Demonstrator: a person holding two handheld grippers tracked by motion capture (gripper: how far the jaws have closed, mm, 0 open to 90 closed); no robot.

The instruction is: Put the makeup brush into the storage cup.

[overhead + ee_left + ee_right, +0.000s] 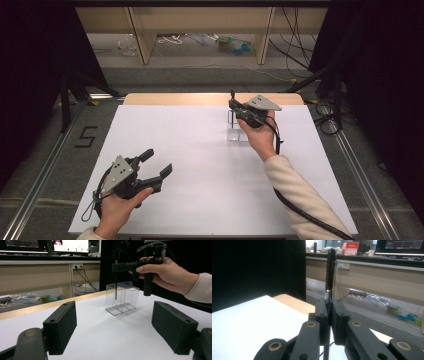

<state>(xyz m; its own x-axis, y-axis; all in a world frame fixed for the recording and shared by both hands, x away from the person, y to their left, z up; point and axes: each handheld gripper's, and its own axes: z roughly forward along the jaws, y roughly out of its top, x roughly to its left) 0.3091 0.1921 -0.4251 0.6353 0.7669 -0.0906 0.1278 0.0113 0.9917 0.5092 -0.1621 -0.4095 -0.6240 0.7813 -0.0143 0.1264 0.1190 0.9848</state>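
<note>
Black pen (330, 267) upright – tip inside clear compartmented holder (122, 298) – far table side

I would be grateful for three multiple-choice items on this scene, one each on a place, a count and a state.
1. Where does the lower end of the pen stand?
A. inside the clear organizer
B. flat on the white table
C. between the left gripper's jaws

2. How many compartments does the clear organizer have?
A. one
B. three
C. six

3. How do the jaws of the left gripper stand?
A. clamped on the pen
B. shut on nothing
C. open, with nothing between them

Answers:
1 A, since the left gripper view shows the upright pen, held by the right gripper, reaching down into the end compartment.
2 B, since two inner walls divide the box into three.
3 C, since its own view shows bare table between two wide-apart pads.
</note>
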